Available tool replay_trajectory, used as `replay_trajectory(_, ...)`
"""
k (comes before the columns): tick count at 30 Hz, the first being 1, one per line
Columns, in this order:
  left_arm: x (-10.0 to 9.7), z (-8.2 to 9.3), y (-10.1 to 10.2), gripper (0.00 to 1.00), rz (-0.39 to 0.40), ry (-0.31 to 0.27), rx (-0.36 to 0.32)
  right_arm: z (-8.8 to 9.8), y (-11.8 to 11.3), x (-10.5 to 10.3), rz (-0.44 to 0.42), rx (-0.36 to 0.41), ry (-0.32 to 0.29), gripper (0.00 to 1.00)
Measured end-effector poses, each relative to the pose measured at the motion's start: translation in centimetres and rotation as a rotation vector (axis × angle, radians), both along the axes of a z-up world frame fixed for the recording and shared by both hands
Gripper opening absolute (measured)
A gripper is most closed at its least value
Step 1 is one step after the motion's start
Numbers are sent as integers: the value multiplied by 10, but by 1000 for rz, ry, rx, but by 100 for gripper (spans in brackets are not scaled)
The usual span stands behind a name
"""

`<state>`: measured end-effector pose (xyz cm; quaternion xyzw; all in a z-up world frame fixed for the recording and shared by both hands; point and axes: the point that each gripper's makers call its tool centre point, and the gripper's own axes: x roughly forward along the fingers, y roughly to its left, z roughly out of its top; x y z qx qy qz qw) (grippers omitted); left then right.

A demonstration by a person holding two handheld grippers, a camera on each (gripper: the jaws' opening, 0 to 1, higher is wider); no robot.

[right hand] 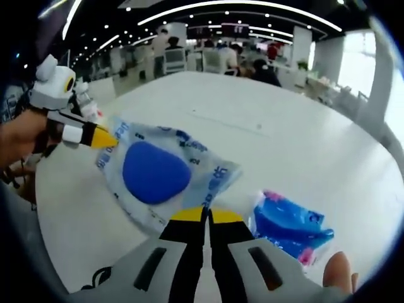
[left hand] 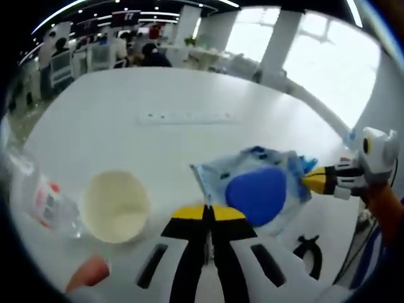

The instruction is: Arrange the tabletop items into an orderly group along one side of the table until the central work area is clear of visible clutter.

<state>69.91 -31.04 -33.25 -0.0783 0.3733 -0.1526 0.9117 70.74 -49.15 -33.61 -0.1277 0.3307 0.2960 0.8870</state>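
Left gripper (left hand: 209, 213): its yellow-tipped jaws are pressed together on the near edge of the clear packet (left hand: 252, 186), pinching it above the white table (left hand: 189, 101).
Right gripper (right hand: 206, 216): jaws likewise closed on the opposite edge of the same packet, so the packet hangs stretched between the two tools.
Clear packet: a see-through bag with blue print and a dark blue rounded pad inside; in the right gripper view it spreads out ahead of the jaws.
Pale bowl (left hand: 115, 205): sits on the table just left of the left gripper's jaws, rim up.
Plastic bottle (left hand: 38, 196): lies on its side beside the bowl, at the far left; its label is too blurred to read.
Blue and pink packet (right hand: 291, 228): rests on the table, right of the right gripper's jaws, apart from the held packet.
Power strip (left hand: 188, 117): possibly a socket bar, lying flat farther across the table.
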Motion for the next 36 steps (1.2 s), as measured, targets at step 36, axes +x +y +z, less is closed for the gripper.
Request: replay_trajectory(36, 12, -42, 4, 1, -54, 42, 195, -36, 4, 13, 12, -32, 77, 4)
